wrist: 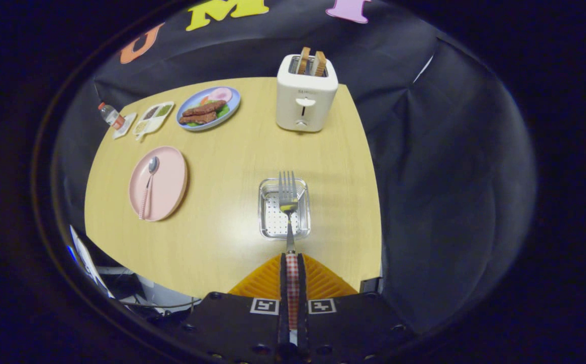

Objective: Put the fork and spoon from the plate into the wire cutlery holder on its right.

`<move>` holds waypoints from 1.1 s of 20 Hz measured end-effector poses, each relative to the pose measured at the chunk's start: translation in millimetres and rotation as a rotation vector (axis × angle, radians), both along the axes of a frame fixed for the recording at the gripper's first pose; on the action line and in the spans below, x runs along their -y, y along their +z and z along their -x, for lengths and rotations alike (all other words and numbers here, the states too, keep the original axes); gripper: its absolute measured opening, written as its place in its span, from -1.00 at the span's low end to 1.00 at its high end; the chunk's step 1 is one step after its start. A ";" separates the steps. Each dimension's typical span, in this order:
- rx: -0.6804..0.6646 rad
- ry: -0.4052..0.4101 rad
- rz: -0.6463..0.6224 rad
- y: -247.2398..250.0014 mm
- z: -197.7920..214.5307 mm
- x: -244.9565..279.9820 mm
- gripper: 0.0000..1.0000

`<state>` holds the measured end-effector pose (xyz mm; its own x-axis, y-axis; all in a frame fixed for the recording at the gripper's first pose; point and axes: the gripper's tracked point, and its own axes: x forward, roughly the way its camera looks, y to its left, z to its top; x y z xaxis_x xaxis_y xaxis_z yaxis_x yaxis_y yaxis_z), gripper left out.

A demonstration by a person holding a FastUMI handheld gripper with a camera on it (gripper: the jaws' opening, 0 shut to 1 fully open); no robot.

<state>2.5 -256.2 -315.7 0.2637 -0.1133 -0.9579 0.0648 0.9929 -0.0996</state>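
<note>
I have the gripper (293, 260) clamped on the fork (287, 194), tines hanging over the holder (283, 208), so I should tip it upright and release gently inside.

The fisheye camera is riding on the gripper (293, 263) and looking forward along its two fingers, which are pressing together on the checked handle of the fork (288, 202). It is looking steeply down from well above the table (222, 242), facing the booth's far wall at 12 o'clock. The wire cutlery holder (283, 208) is lying just ahead of the fingers, near the lens. The pink plate (158, 183) is sitting at about 10 o'clock, the toaster (305, 96) farther off at 12 o'clock.
</note>
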 end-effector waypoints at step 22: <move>-0.545 -0.048 -0.110 -42.5 -38.4 -2.6 -0.88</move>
<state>40.9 -253.7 -358.2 -0.2758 -0.0050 -0.9612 0.0779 0.9966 -0.0275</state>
